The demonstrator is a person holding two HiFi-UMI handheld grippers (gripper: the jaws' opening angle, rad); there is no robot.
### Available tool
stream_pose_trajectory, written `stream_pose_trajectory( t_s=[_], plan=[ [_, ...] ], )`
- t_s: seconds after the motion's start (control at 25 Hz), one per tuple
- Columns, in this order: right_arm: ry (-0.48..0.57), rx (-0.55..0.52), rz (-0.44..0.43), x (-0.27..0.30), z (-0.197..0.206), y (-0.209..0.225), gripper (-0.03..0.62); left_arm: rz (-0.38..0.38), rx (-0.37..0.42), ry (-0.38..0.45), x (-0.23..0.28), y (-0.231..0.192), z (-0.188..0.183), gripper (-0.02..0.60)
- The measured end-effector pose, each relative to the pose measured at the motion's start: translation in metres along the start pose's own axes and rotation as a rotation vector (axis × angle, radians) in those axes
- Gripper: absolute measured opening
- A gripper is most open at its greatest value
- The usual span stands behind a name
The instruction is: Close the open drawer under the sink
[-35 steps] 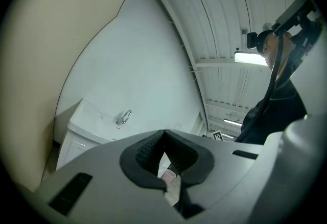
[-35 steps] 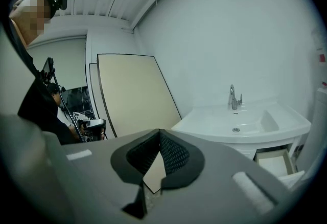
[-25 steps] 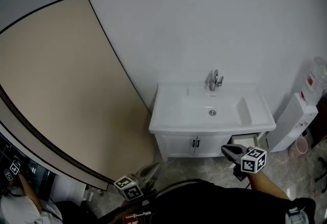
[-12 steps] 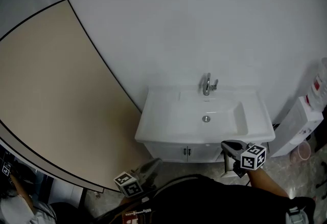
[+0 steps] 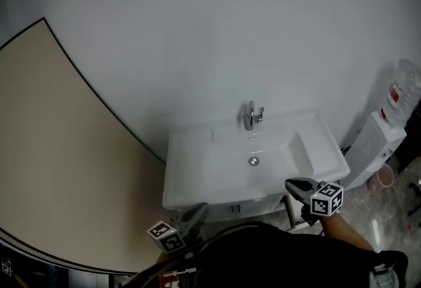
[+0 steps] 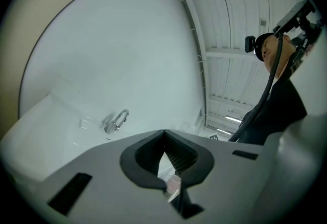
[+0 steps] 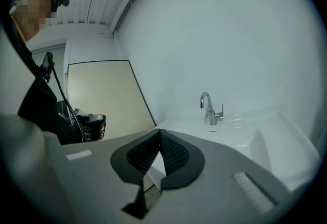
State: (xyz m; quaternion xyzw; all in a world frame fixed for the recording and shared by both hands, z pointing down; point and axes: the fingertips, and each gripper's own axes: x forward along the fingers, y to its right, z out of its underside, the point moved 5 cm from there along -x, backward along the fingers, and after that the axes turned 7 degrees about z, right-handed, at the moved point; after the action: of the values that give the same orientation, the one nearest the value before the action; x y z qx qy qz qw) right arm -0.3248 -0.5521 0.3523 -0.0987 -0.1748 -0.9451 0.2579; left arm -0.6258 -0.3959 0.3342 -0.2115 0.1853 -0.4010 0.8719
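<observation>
A white sink (image 5: 217, 168) with a chrome faucet (image 5: 250, 116) stands against the wall on a white cabinet (image 5: 237, 208). Only a thin strip of the cabinet front shows below the sink rim. My right gripper (image 5: 293, 185) is shut and empty, and hangs over the sink's front right corner. It hides most of the drawer; a pale sliver (image 5: 297, 225) below it may be the drawer's edge. My left gripper (image 5: 197, 212) is shut and empty, low at the sink's front left. The faucet (image 6: 116, 120) shows in the left gripper view above that gripper (image 6: 163, 133), and the faucet (image 7: 209, 109) also shows beyond the right gripper (image 7: 160, 132).
A large beige panel (image 5: 52, 168) leans along the wall at the left. At the right stands a white water dispenser (image 5: 378, 142) with a bottle (image 5: 404, 93) on top and a pink bucket (image 5: 381, 178) at its foot. The floor is pale stone.
I have come closer: the sink has slid left and down in the head view. Both grippers have moved in toward its front edge. The open drawer seen earlier is now mostly hidden.
</observation>
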Motion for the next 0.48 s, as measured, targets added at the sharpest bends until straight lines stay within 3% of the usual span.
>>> stream_pose_trajectory(
  t_s=[0.28,0.48],
  plan=[
    [0.06,0.036,0.142,0.045,-0.035,-0.006,0.002,0.129,0.004,-0.067,0.016,-0.08,-0.069,0.0],
    [0.081,0.054,0.19,0.088,-0.053,-0.022,0.002,0.195,-0.001,-0.101,0.016,-0.13,-0.103,0.0]
  ],
)
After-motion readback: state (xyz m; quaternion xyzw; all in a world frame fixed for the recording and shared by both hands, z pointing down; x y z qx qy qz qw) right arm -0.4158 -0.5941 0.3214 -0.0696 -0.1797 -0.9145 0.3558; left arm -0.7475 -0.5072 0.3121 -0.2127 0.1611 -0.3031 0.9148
